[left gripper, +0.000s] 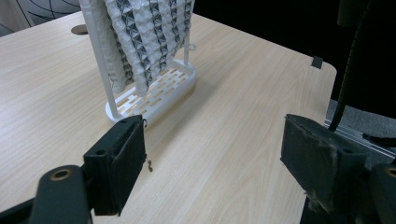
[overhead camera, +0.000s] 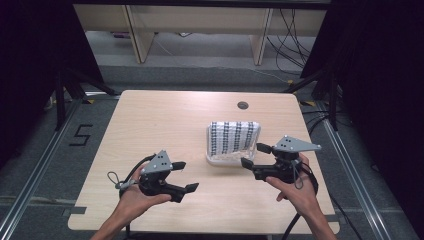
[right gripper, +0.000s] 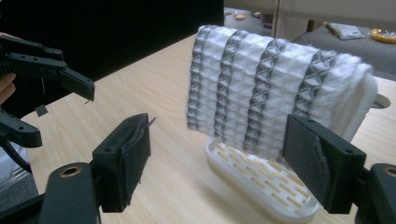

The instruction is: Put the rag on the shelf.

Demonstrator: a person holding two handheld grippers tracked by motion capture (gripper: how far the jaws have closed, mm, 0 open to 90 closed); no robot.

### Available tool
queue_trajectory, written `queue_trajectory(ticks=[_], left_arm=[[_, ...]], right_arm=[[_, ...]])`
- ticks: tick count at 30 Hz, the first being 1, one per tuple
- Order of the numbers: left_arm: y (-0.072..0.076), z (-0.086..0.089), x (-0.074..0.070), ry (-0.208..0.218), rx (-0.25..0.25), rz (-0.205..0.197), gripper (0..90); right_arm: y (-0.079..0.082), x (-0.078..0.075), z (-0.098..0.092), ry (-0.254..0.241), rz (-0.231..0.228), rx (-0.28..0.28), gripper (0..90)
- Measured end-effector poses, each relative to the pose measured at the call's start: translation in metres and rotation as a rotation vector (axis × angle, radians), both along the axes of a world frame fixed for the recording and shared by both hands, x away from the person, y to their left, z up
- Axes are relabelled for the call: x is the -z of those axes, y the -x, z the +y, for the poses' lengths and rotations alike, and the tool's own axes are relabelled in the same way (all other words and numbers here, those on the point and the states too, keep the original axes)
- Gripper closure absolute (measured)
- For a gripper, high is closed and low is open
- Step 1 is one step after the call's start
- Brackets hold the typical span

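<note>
The right gripper (overhead camera: 251, 156) sits in the person's right hand (overhead camera: 296, 192) with its jaws spread wide and nothing between them, its tips just beside the near right corner of the white rack (overhead camera: 216, 161); the left gripper (overhead camera: 184, 176), cradled in the left hand (overhead camera: 134, 199), is likewise spread and empty, hovering over bare table (overhead camera: 150, 120) a little nearer the person and off to the rack's left. Both point inward toward the rack, which reads as a ready stance — two open tools flanking the one object on the table, probably so that either can close on the cloth (overhead camera: 234, 137) draped over it. That cloth, a white waffle-textured towel with dark stripes, hangs folded over the rack's top bar and drapes down toward the slotted base, so it is held off the table and its lower edge is free to be pinched. The high view gives the layout: rack right of centre, a cable hole (overhead camera: 242, 105) beyond it, grippers well apart from each other. The right gripper view adds what that misses — the cloth (right gripper: 261, 88) hangs between its own jaws' line of sight, close ahead, with the slotted base (right gripper: 261, 184) below and the left gripper (right gripper: 46, 70) farther off. The left gripper view shows the rack's thin upright post (left gripper: 103, 70) and the cloth's loose near edge (left gripper: 140, 42), seen end-on.
</note>
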State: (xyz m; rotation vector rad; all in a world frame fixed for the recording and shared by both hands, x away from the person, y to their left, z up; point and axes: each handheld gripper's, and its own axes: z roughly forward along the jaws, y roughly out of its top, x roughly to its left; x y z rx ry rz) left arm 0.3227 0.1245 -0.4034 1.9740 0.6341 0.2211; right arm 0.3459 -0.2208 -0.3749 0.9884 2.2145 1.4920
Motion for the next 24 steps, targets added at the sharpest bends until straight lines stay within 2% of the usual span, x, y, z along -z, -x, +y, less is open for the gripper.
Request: queue_trajectory(ticks=[2, 3, 4, 7, 8, 11, 14, 15, 17, 18, 19, 20, 21, 24], left_arm=[[0.002, 0.002, 0.002, -0.001, 0.003, -0.004, 20.9], [0.003, 0.002, 0.003, 0.013, -0.001, -0.005, 20.9], [0.004, 0.004, 0.005, 0.0, -0.003, 0.002, 20.9], [0.005, 0.003, 0.008, 0.007, -0.004, -0.001, 20.9], [0.007, 0.004, 0.01, -0.009, -0.009, -0.001, 20.9], [0.008, 0.004, 0.013, -0.015, -0.003, -0.009, 20.9], [0.009, 0.005, 0.017, -0.02, -0.019, 0.001, 20.9], [0.009, 0.005, 0.019, -0.017, -0.019, 0.011, 21.0], [0.01, 0.006, 0.023, -0.017, -0.017, 0.012, 21.0], [0.011, 0.006, 0.025, -0.025, -0.014, 0.017, 21.0], [0.011, 0.006, 0.027, -0.015, -0.016, 0.015, 21.0], [0.011, 0.007, 0.029, -0.012, -0.015, 0.02, 21.0], [0.012, 0.008, 0.03, -0.022, -0.013, 0.025, 21.0], [0.013, 0.009, 0.035, -0.012, -0.014, 0.032, 21.0]], right_arm=[[0.001, 0.001, 0.001, 0.002, -0.01, 0.004, 23.9], [0.003, 0.002, 0.002, -0.007, 0.007, 0.003, 23.9], [0.004, 0.003, 0.003, 0.012, -0.007, 0.001, 23.7], [0.008, 0.005, 0.004, 0.023, -0.01, 0.005, 23.7], [0.011, 0.007, 0.005, 0.018, 0.011, 0.008, 23.6], [0.014, 0.009, 0.004, 0.019, 0.014, 0.01, 23.6], [0.016, 0.016, 0.003, 0.009, 0.011, 0.001, 23.6], [0.016, 0.018, 0.002, 0.023, -0.008, 0.0, 23.6], [0.018, 0.023, 0.002, 0.031, -0.002, 0.003, 23.6], [0.019, 0.026, 0.004, 0.017, 0.01, 0.001, 23.6], [0.018, 0.027, 0.004, 0.038, 0.0, -0.007, 23.6], [0.019, 0.029, 0.005, 0.03, 0.02, -0.004, 23.6], [0.021, 0.029, 0.004, 0.049, 0.023, 0.001, 23.6], [0.022, 0.033, 0.006, 0.04, 0.014, 0.002, 23.6]])
